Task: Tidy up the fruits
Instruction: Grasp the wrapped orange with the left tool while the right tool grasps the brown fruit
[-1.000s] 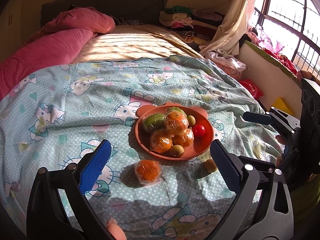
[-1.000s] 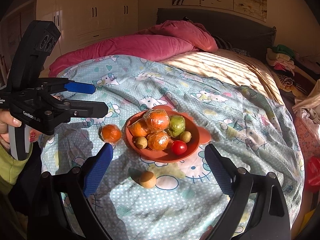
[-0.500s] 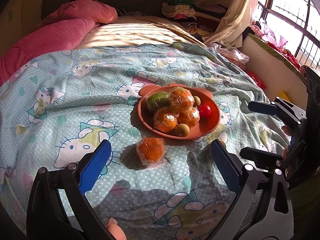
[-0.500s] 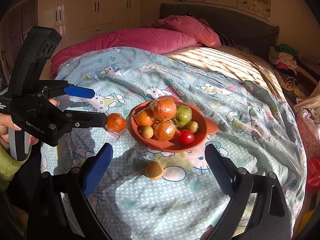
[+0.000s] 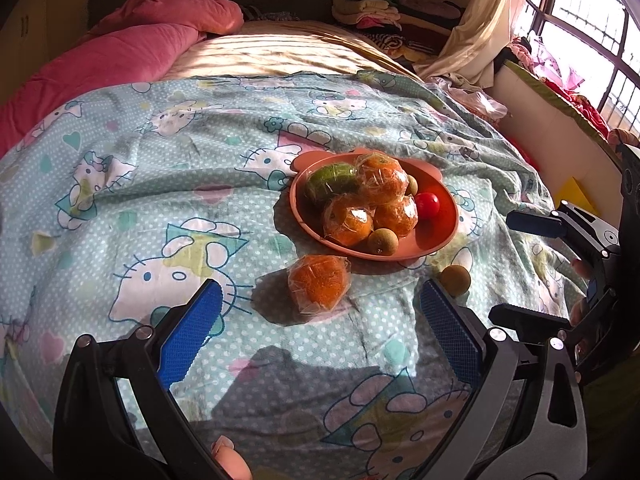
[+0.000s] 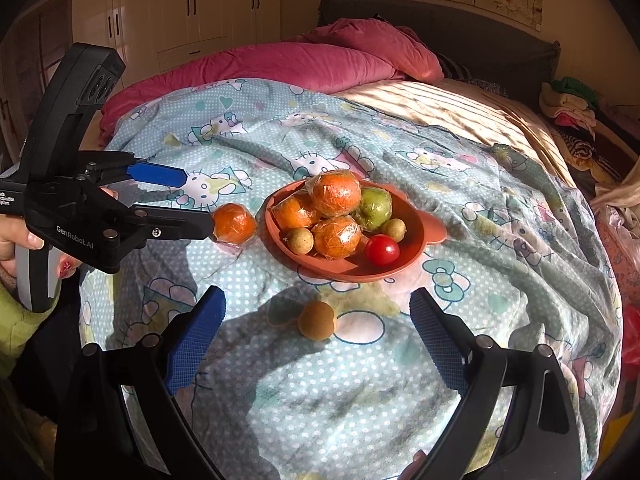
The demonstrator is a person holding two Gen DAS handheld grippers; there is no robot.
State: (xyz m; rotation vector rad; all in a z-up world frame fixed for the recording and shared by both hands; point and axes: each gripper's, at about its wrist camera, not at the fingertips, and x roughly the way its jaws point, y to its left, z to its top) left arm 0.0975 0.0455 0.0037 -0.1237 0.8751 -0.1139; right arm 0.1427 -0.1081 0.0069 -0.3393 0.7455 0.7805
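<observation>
On a bed under a cartoon-cat quilt [image 5: 168,184], the left hand-held gripper [image 5: 320,332] is held released, its jaws spread on either side of a plastic-wrapped orange [image 5: 318,289] lying just beside a fruit-filled orange plate [image 5: 442,236]. Further right, the right hand-held gripper [image 6: 316,338] is likewise released, around a loose longan [image 6: 317,320]. Both pickups appear pending; lowering and closing are judged next.

Sunlit bedroom — barred window [image 5: 580,20], cream wardrobe [image 6: 192,12], dark headboard [image 6: 460,36], pink duvet [image 6: 280,68] on the bed.
</observation>
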